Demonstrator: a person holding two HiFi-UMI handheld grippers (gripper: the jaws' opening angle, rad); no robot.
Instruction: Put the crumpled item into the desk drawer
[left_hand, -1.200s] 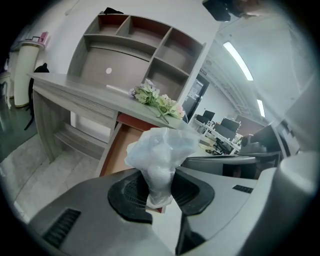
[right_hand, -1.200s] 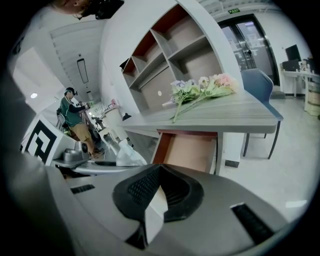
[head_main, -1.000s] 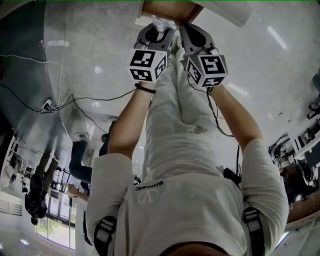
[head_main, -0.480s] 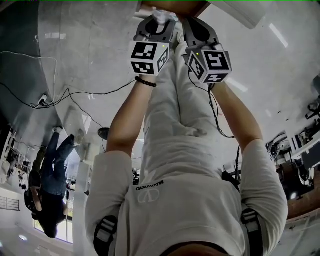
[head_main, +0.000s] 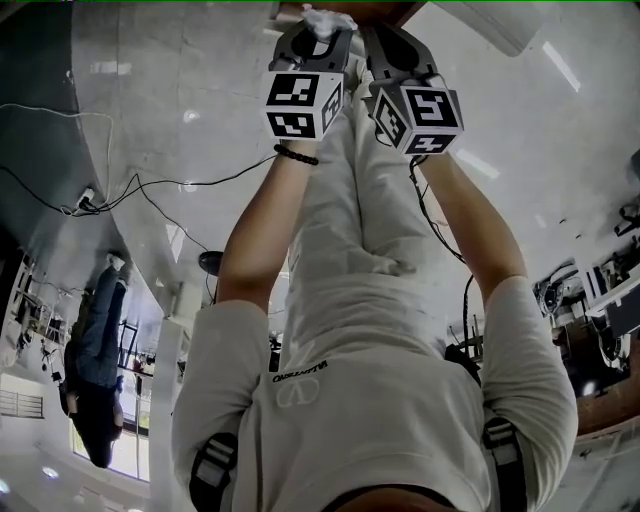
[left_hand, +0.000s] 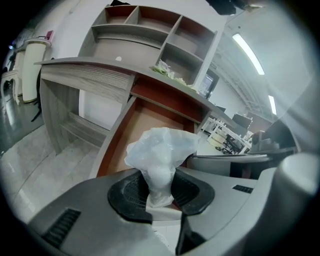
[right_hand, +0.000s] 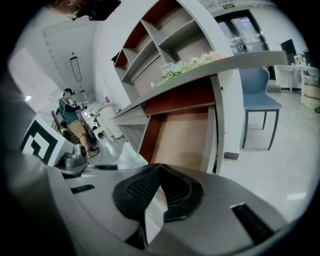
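Our left gripper is clamped on the neck of the crumpled item, a white plastic wad held up in front of the open drawer and, as we judge it, not yet inside. We should keep that clamp firm until the wad is past the drawer's front edge and low over its floor, then part the jaws. Our right gripper has its jaws together, empty. Its view alone shows the drawer's bare floor and right wall, which the head view barely catches.

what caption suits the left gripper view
Left gripper shut on a crumpled white plastic bag facing the open brown desk drawer.
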